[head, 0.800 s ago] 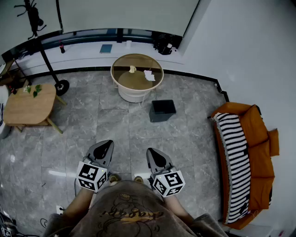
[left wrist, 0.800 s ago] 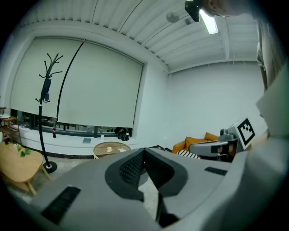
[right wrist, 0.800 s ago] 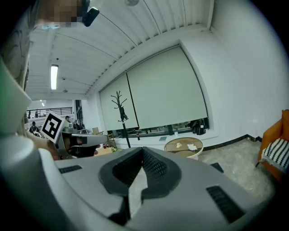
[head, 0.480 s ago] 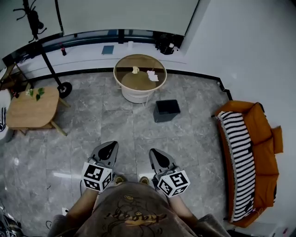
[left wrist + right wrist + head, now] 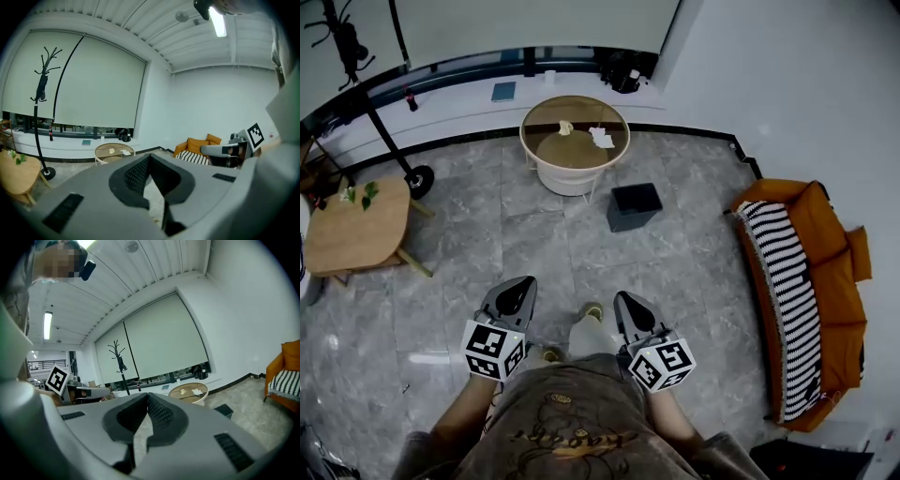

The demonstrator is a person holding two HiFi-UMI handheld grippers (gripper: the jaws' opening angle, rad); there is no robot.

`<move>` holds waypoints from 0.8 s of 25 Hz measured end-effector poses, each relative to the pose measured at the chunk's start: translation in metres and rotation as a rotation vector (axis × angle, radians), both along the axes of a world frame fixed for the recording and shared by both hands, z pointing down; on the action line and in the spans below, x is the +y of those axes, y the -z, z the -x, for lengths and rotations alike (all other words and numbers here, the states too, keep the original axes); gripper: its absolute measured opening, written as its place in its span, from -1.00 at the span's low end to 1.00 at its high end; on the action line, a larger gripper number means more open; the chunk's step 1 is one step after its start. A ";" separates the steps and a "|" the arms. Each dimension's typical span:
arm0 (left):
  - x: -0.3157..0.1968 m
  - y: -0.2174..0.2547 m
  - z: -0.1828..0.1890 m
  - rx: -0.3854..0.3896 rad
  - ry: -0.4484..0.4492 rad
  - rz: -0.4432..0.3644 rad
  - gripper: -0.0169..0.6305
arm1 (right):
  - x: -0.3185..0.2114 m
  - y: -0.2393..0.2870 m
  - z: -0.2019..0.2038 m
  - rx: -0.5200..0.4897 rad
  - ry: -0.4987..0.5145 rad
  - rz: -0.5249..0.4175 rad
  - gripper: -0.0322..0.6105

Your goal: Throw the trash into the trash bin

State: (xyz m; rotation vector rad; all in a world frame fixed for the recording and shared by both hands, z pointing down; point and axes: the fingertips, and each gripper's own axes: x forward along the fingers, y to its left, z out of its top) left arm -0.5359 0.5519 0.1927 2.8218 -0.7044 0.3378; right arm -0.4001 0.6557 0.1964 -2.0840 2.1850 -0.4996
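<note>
The person stood on the grey stone-tiled floor [image 5: 487,225] with a grey two-finger gripper in each hand, both held low and near the body. The left gripper [image 5: 517,292] had its fingers [image 5: 133,173] brought together at the tips with nothing between them, and the right gripper [image 5: 630,305] likewise had its fingers [image 5: 161,416] closed on nothing. The trash lay far ahead on the round glass-topped table [image 5: 567,159] by the far wall – a crumpled white paper [image 5: 601,138] on the right of the top and a small yellowish scrap [image 5: 566,127] just left of it, the two near each other but apart. The dark square trash bin [image 5: 634,206] stood on the floor just near and right of that table, well apart from both grippers. A low wooden side table [image 5: 356,225] stood at the far left, and an orange sofa [image 5: 825,272] with a black-and-white striped throw [image 5: 778,281] ran along the right wall.
</note>
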 end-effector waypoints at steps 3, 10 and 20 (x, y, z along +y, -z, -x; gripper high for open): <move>-0.011 -0.001 0.001 0.006 0.004 0.006 -0.89 | -0.005 -0.001 -0.002 -0.005 -0.016 0.003 -0.84; -0.036 -0.007 -0.008 0.014 -0.004 0.018 -0.89 | -0.032 -0.001 -0.008 0.025 -0.019 0.006 -0.84; -0.086 -0.001 -0.037 0.033 -0.009 0.005 -0.89 | -0.083 -0.006 -0.031 0.011 -0.024 0.003 -0.84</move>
